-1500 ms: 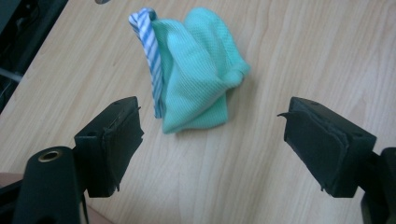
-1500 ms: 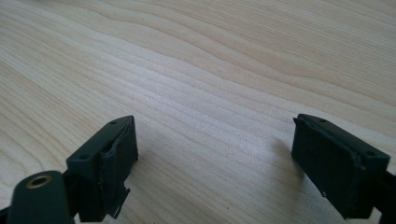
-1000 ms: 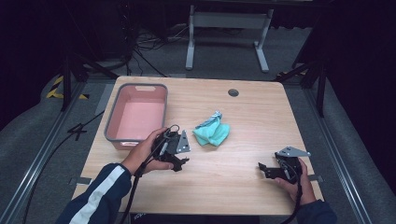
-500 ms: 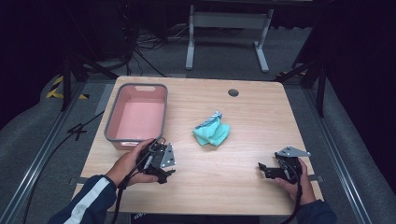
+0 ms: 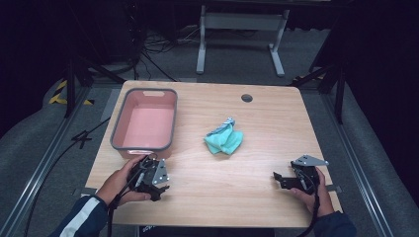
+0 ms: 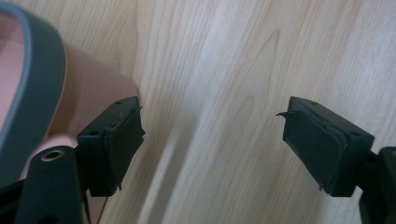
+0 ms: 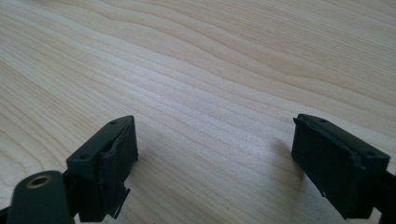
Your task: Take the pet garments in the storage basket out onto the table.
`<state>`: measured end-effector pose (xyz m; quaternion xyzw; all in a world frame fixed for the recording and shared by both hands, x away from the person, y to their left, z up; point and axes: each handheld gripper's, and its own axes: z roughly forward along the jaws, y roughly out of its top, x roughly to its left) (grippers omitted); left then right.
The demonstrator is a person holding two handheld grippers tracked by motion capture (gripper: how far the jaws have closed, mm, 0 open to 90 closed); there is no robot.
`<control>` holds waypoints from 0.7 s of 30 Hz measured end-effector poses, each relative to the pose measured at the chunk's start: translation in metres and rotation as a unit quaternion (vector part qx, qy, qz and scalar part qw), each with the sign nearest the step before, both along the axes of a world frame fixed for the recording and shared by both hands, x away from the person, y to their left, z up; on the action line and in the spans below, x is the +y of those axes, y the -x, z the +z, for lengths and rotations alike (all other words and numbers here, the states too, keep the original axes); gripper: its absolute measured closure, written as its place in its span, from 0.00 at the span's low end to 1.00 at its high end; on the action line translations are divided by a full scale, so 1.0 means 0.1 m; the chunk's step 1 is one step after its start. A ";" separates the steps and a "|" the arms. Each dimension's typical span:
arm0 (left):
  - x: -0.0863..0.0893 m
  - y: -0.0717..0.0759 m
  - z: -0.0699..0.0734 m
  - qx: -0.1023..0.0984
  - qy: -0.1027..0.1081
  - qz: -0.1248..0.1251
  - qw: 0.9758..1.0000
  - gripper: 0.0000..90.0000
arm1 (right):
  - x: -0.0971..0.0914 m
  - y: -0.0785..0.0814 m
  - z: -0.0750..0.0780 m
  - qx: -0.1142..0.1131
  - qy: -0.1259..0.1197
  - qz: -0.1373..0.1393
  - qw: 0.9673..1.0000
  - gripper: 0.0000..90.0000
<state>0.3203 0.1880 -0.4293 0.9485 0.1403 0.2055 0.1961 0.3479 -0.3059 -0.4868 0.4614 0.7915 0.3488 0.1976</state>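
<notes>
Left tool (image 5: 159,188) jaws apart, nothing between them, low over the table (image 5: 232,187) just beside the near end of the pink bin (image 5: 146,123). Right tool (image 5: 277,178) also spread wide and empty, near the table's front right corner. Teal cloth (image 5: 225,140) lies crumpled mid-table, well apart from both tools.

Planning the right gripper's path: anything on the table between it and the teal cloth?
No. In the high view, bare wood lies between the right gripper and the cloth. The right gripper view shows bare table ahead too.
</notes>
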 end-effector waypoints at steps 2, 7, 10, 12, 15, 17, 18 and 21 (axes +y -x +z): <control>0.06 0.02 -0.03 0.002 0.008 0.007 1.000 0.23 | 0.00 0.00 0.00 0.000 0.000 0.000 1.000 0.16; 0.21 0.04 -0.09 0.001 0.008 0.025 1.000 0.22 | 0.00 0.00 0.00 0.000 0.000 0.000 1.000 0.16; 0.30 0.05 -0.12 0.003 0.011 0.039 0.999 0.22 | 0.00 0.00 0.00 0.000 0.000 0.000 1.000 0.16; 0.34 0.05 -0.13 0.004 0.010 0.044 0.999 0.22 | 0.00 0.00 0.00 0.000 0.000 0.000 1.000 0.16; 0.48 0.04 -0.19 0.009 0.022 0.063 0.998 0.21 | 0.00 0.00 0.00 0.000 0.000 0.000 1.000 0.16; 0.54 0.03 -0.22 0.013 0.019 0.068 0.997 0.21 | 0.00 0.00 0.00 0.000 0.000 0.000 1.000 0.16; 0.58 0.03 -0.24 0.011 0.020 0.071 0.997 0.21 | 0.00 0.00 0.00 0.000 0.000 0.000 1.000 0.16; 0.71 0.02 -0.29 0.010 0.038 0.074 0.996 0.19 | 0.00 0.00 0.00 0.000 0.000 0.000 1.000 0.16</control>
